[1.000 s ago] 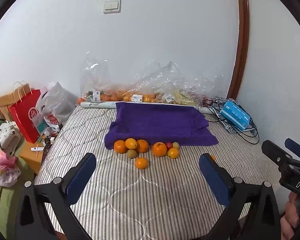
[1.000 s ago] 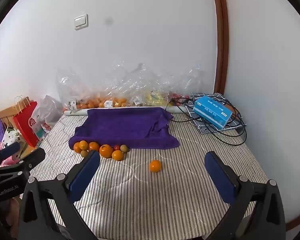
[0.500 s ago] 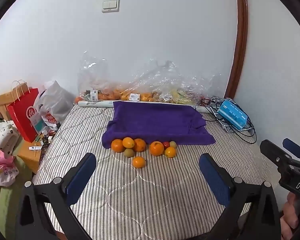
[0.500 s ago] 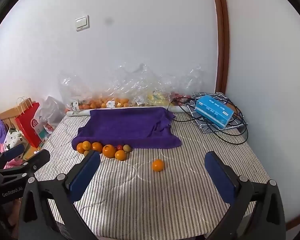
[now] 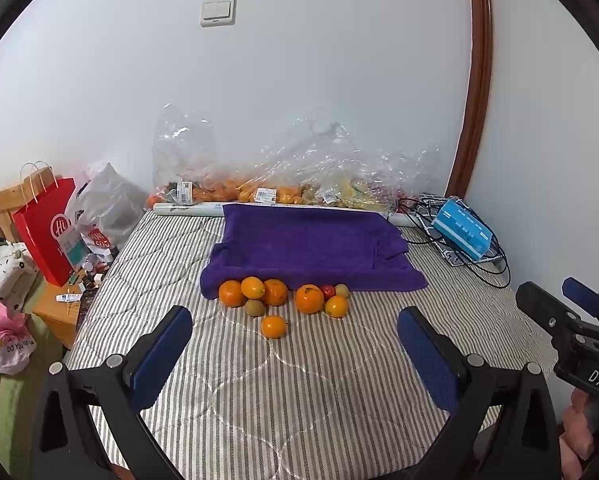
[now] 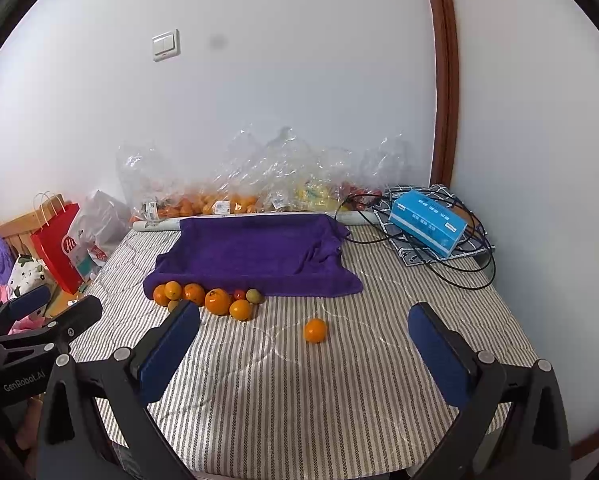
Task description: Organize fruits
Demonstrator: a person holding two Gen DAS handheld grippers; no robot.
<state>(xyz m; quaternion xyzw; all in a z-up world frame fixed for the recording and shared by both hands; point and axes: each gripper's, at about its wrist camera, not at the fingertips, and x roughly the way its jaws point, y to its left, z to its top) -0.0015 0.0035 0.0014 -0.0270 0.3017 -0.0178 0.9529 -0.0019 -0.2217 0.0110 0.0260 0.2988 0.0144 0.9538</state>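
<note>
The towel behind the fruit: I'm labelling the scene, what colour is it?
Deep purple, plain with no pattern. The towel shows best in the left wrist view.

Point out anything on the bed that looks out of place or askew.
One small orange sits alone on the striped bedcover, apart from the fruit cluster huddled against the purple towel. The towel itself lies rumpled, its right corner folded over. Both the left gripper and the right gripper are open and empty.

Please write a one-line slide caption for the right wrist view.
Open right gripper faces a lone orange on the striped bed, other fruit clustered by a purple towel.
</note>
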